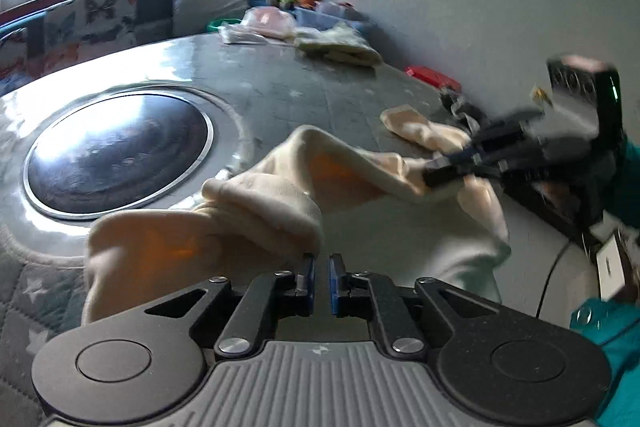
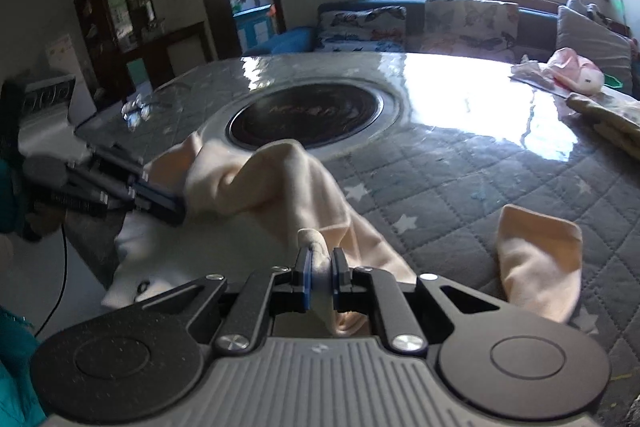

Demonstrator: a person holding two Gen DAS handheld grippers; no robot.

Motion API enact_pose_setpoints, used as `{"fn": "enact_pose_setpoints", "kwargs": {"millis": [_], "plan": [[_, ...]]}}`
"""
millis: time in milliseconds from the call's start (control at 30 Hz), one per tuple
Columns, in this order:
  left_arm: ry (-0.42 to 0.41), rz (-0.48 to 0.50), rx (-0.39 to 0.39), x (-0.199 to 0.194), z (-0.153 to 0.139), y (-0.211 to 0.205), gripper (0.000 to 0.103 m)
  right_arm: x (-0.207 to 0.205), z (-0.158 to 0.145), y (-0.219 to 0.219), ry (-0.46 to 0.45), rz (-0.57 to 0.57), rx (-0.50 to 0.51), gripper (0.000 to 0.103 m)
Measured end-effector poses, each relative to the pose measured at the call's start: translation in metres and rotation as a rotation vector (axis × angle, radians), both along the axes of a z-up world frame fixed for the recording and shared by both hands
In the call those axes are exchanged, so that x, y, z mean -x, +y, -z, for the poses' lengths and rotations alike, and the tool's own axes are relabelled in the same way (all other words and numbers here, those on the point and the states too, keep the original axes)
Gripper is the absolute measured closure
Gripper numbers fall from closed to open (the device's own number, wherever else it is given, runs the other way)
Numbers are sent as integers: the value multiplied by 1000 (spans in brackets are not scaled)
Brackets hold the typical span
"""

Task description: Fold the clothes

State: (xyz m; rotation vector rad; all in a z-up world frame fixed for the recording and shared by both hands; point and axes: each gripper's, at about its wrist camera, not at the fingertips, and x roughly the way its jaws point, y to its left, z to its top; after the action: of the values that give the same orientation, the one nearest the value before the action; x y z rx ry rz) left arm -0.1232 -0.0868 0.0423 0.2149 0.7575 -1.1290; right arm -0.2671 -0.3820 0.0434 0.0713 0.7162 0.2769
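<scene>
Cream garment point(image 1: 280, 187) is held up off the table point(image 1: 280, 87) between both grippers, near the table's near edge, sagging in the middle with a raised fold toward the round inset.

Left gripper point(image 1: 322, 277): jaws narrow, blue pads almost together. In its own view the cloth's thick rolled hem sits right at the fingertips, but no fabric shows in the small gap between the pads. In the right wrist view the same gripper point(image 2: 160, 203) is blurred, its tips against one end of the garment. Whether it truly pinches the cloth: cannot tell.

Right gripper point(image 2: 320, 269): jaws narrowed on a bunched wad of the cream fabric, which fills the gap between the pads and runs back under the fingers. The left wrist view agrees: right gripper point(image 1: 448, 171), motion-blurred, with cloth at its tips and a flap hanging below.

One cream sleeve or leg end point(image 2: 540, 259) lies flat on the quilted star-print cover, toward the table's right side, just beside the right gripper.

Round dark inset point(image 2: 306, 117) with a metal ring sits mid-table, beyond the garment, not touching it.

Far right corner of the table: pink cloth item point(image 2: 576, 71) and a pale yellow folded piece point(image 1: 340, 47), well apart from the held garment
</scene>
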Motion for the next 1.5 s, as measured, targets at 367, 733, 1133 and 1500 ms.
{"fn": "enact_pose_setpoints", "kwargs": {"millis": [367,733,1133,1500], "plan": [[68,-198,117,-39,-36,21,46,0,8,2,14,-2,0,95],[447,-435,144,-142,-7,8,46,1,9,3,12,-1,-4,95],[453,-307,-6,-138,14,-38,69,-2,6,3,13,1,4,95],[158,-298,99,-112,-20,-24,94,-27,-29,-14,-72,73,91,95]]}}
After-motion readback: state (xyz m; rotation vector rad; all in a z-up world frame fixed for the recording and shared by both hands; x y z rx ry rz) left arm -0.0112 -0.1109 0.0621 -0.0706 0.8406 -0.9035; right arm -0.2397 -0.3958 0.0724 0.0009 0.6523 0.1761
